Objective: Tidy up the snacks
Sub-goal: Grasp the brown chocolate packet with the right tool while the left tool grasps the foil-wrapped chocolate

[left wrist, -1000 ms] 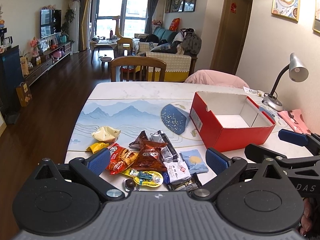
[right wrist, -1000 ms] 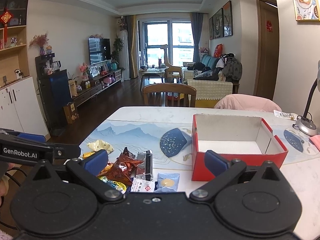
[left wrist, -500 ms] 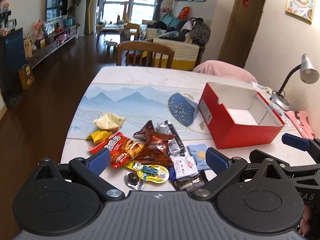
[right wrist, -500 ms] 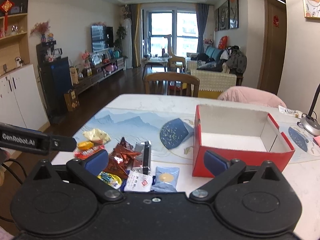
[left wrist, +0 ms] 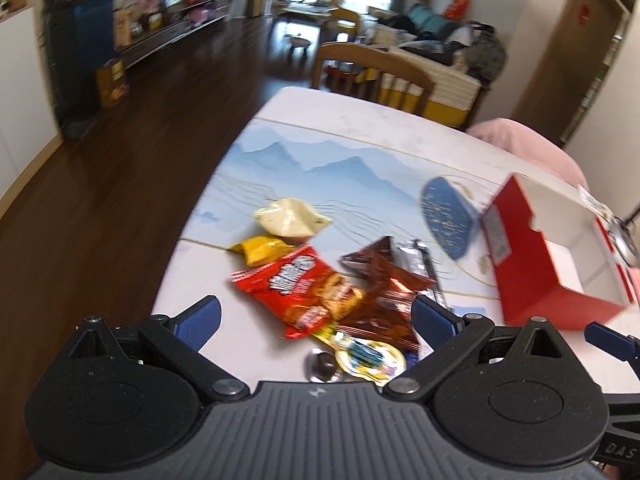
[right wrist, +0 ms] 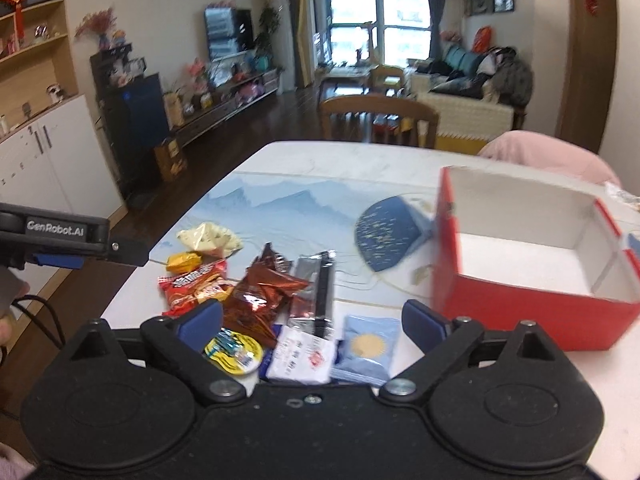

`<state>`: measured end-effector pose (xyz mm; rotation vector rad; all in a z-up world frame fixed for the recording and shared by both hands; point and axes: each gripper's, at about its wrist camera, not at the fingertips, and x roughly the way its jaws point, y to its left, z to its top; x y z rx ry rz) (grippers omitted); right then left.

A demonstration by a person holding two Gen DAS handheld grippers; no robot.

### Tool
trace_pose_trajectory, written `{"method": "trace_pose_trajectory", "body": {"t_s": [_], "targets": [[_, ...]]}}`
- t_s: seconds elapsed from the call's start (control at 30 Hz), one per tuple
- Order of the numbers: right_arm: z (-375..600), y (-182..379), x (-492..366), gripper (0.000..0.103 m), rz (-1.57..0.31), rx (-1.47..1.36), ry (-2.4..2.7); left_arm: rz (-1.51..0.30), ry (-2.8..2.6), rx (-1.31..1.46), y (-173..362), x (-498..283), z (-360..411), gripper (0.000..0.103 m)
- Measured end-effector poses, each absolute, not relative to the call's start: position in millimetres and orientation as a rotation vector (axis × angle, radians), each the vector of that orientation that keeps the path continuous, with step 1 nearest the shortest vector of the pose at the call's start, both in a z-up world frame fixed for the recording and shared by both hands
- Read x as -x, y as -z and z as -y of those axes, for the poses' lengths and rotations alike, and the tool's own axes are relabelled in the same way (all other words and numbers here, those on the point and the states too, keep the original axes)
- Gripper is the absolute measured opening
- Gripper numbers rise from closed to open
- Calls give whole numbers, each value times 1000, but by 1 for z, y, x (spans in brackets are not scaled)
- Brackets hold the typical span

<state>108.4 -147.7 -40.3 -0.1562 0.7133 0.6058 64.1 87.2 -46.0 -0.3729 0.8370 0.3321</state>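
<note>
A pile of snack packets lies on the table's near left: a red chip bag [left wrist: 304, 292] [right wrist: 196, 286], brown foil packets [left wrist: 384, 300] [right wrist: 260, 300], a cream packet [left wrist: 290, 218] [right wrist: 208, 238], a yellow candy [left wrist: 260, 248] and a light blue packet [right wrist: 366, 346]. An open, empty red box [left wrist: 556, 280] [right wrist: 532, 300] stands to their right. My left gripper [left wrist: 316, 322] is open and empty above the red bag. My right gripper [right wrist: 312, 320] is open and empty above the pile's near side.
A blue-and-white mat [left wrist: 320, 160] covers the white table [right wrist: 360, 156]. A blue fan shape [right wrist: 388, 234] lies beside the box. A wooden chair [right wrist: 376, 118] stands at the far edge and a pink cushion [left wrist: 532, 148] at the right. The table's left edge drops to dark floor.
Both grippers have moved forward and tilted down toward the snack pile. The left one has also swung left; its view is blurred. Both stay open.
</note>
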Motion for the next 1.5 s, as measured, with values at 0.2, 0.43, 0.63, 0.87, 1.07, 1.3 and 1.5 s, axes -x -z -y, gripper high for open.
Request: {"method": "trace_pose_trajectory", "body": {"t_s": [0.2, 0.43, 0.63, 0.87, 1.07, 1.3, 1.5], "targets": [[104, 66, -144, 85, -852, 127, -617, -830, -407, 364, 52, -52, -97, 102], [62, 92, -176, 84, -1015, 63, -567, -801, -440, 290, 59, -32, -100, 102], [45, 107, -201, 83, -1130, -3, -451, -777, -380, 267, 63, -26, -94, 101], [33, 122, -211, 76, -1186, -5, -377, -793, -338, 241, 72, -29, -81, 101], [32, 128, -216, 62, -1197, -24, -405, -838, -277, 238, 91, -32, -78, 101], [40, 126, -220, 47, -1190, -49, -466, -900, -220, 194, 119, -48, -72, 98], [50, 122, -220, 45, -1186, -76, -505, -973, -171, 171, 143, -67, -59, 76]]}}
